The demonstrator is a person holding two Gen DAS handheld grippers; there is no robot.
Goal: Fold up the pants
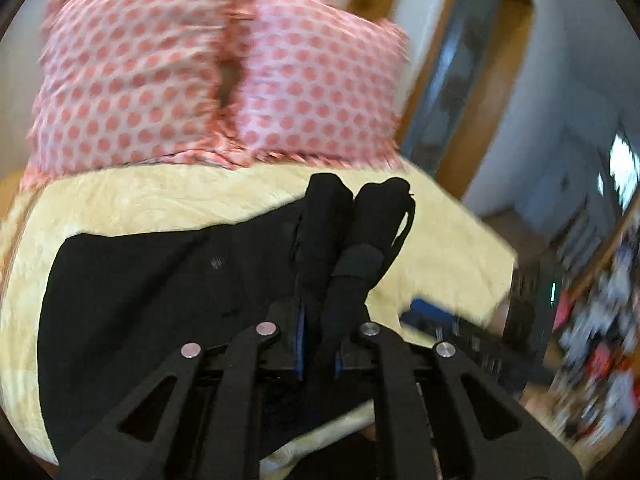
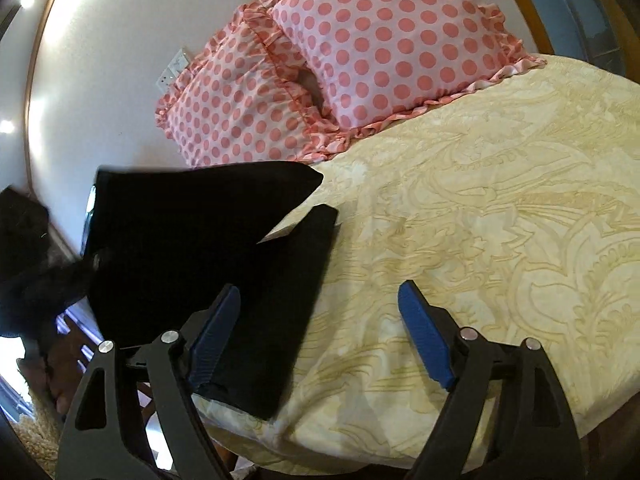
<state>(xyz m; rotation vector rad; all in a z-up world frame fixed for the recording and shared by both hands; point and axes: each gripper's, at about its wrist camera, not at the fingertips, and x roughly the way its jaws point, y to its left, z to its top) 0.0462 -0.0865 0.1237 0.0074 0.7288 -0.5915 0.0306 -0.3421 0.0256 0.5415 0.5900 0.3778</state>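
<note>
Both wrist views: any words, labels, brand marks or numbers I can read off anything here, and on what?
None readable.
Black pants: a small pale mark on the fabric, too blurred to read.
Bedspread: woven ornament only, no text.
Wall plate behind the polka-dot pillows: no legible marking.

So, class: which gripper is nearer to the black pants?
Left. The left gripper is clamped on the black pants; the right gripper hovers open, one finger over the pants' edge.
</note>
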